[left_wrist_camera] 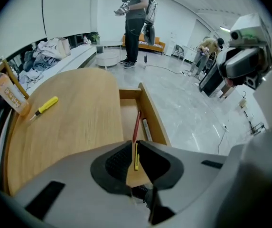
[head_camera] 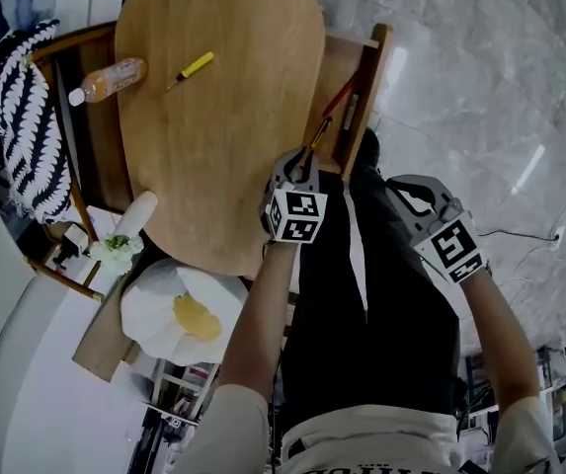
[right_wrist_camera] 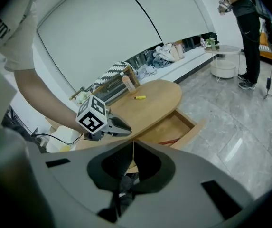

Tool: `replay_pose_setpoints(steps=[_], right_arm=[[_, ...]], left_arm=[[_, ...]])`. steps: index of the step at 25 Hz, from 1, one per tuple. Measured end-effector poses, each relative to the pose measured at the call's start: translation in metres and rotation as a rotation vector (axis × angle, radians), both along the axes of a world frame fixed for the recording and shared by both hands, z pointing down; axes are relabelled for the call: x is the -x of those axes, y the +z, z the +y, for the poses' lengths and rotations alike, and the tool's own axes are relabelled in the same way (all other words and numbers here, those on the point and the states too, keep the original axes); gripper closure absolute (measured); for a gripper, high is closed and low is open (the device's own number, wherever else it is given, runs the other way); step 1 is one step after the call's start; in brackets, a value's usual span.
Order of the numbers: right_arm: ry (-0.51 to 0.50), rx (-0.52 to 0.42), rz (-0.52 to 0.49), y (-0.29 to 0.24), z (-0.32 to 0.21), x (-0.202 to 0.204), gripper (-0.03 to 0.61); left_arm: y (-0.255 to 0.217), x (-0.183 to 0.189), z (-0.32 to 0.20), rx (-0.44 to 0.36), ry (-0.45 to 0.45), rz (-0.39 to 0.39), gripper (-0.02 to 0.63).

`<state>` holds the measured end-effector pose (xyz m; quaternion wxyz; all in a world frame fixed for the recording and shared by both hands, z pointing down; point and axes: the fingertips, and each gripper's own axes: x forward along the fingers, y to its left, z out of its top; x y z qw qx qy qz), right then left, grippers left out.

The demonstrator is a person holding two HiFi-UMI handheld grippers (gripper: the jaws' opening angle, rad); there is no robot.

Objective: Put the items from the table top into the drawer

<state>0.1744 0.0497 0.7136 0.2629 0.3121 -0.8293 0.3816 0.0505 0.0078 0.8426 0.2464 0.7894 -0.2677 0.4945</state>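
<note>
The oval wooden table carries a yellow-handled screwdriver and an orange drink bottle. Its drawer is pulled out. Inside lie a red pen, a dark marker and a thin yellow item. My left gripper hangs over the drawer's near end. Its jaws are a narrow slit apart, the yellow item showing through, untouched. My right gripper is off the table, shut and empty.
A chair draped with a striped cloth stands at the table's far side. A round white side table sits by the near end. A person stands across the marble floor. A cable lies to the right.
</note>
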Motion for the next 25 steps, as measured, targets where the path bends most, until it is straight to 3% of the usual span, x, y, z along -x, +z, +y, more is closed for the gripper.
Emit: replay_pose_setpoints(steps=[11,25], right_arm=[[-0.132,-0.06,0.045,-0.005,-0.04,0.028,0.557],[-0.263,-0.167,0.119,0.005,-0.102,0.108,0.557]], left_arm=[[-0.043,0.04,-0.022,-0.063,-0.207,0.077,0.574],[-0.074,0.113,-0.025,-0.11,-0.352,0.161,0.592]])
